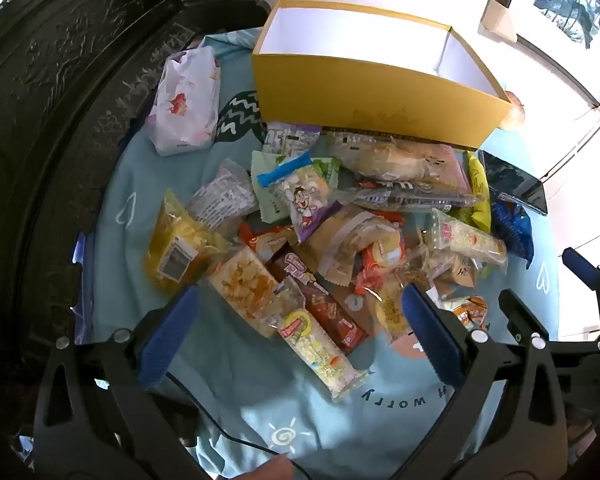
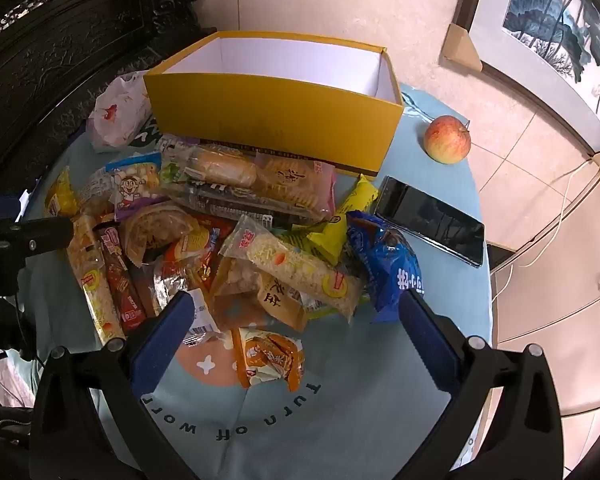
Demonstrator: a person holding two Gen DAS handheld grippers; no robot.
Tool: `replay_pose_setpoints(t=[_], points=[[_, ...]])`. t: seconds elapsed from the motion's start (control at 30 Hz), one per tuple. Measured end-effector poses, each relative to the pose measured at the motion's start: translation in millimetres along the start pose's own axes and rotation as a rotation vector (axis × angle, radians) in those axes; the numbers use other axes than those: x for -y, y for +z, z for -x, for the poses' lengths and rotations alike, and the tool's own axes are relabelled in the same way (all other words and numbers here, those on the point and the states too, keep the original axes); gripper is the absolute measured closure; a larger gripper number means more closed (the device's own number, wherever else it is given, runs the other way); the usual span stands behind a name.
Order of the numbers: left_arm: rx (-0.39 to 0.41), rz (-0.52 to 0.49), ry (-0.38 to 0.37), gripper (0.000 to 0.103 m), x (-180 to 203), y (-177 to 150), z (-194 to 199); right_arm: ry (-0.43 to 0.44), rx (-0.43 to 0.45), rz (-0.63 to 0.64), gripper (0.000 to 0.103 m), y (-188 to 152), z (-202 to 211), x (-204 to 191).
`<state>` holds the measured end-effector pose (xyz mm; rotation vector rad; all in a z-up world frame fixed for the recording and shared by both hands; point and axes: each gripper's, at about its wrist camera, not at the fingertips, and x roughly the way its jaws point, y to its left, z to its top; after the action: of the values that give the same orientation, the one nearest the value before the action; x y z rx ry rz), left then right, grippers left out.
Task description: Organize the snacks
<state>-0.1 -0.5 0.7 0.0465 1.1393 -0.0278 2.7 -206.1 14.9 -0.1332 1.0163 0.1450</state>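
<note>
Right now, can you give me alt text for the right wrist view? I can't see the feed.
The open right gripper hovers over a pile of wrapped snacks on a light blue tablecloth, holding nothing. Behind the pile stands a yellow box, with nothing visible inside. To the right lie an apple and a dark phone.

On the light blue tablecloth (image 2: 340,392) you can read dark curved lettering, upside down to you: "Turn off worr…" in the right wrist view, and "worry" in the left wrist view. The blue snack packet (image 2: 384,264) carries white Chinese characters, too distorted to make out. The tan packet (image 2: 278,300) shows one large dark brush-style character, unclear. The clear rice-puff packet (image 2: 300,264) has small red characters at its top corner, not legible. Barcode labels appear on several wrappers; their digits are too small to read.
</note>
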Motion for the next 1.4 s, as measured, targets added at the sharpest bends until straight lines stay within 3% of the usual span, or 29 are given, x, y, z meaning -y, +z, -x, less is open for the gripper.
replay_pose_setpoints(t=[1.4], points=[[-0.048, 0.031, -0.008, 0.002, -8.3, 0.8, -10.9, 0.003, -0.019, 0.01, 0.001, 2.3, -7.2, -3.7]])
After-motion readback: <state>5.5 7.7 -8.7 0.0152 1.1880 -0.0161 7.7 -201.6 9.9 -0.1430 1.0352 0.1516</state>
